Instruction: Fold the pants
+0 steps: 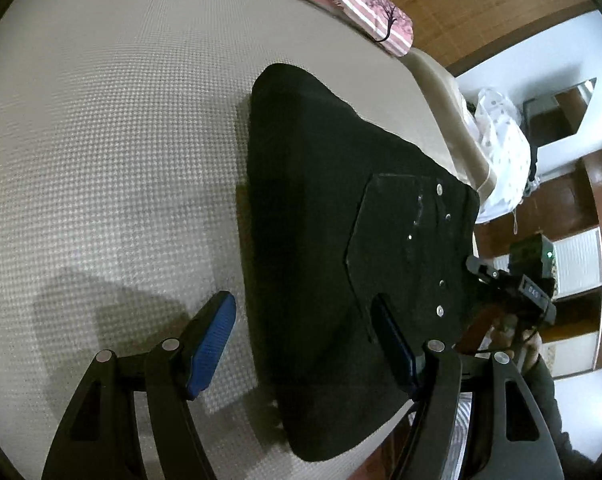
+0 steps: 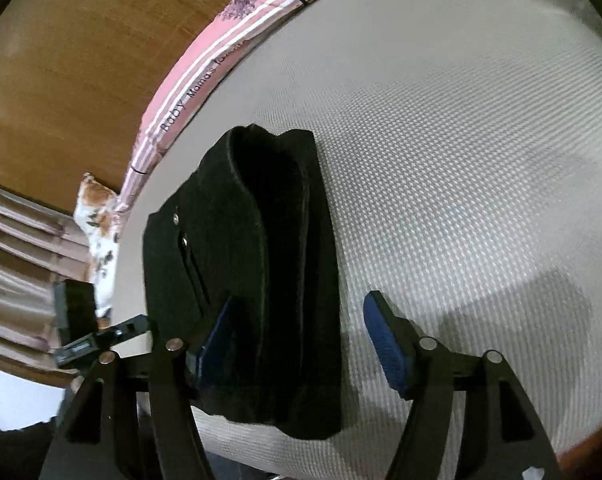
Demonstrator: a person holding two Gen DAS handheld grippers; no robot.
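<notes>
Bed (image 1: 101,140) fills most of both views: cream waffle-textured cover, wide and flat under me. Wooden headboard (image 2: 81,60) behind it. Pink striped pillow (image 1: 365,4) with printed lettering and a tree motif lies along the bed's far edge.

Pants (image 1: 321,240), black, lie folded into a compact block near the bed's edge, flat on the cover; a back pocket and metal rivets face up in the left wrist view.

My left gripper (image 1: 301,344) is spread wide: one blue pad over bare cover, the other over the pants, neither pressing cloth. My right gripper (image 2: 301,344) is also parted, straddling the near long edge of the pants; nothing pinched that I can see.

White patterned cloth (image 1: 501,152) bunched beyond the bed's side.
</notes>
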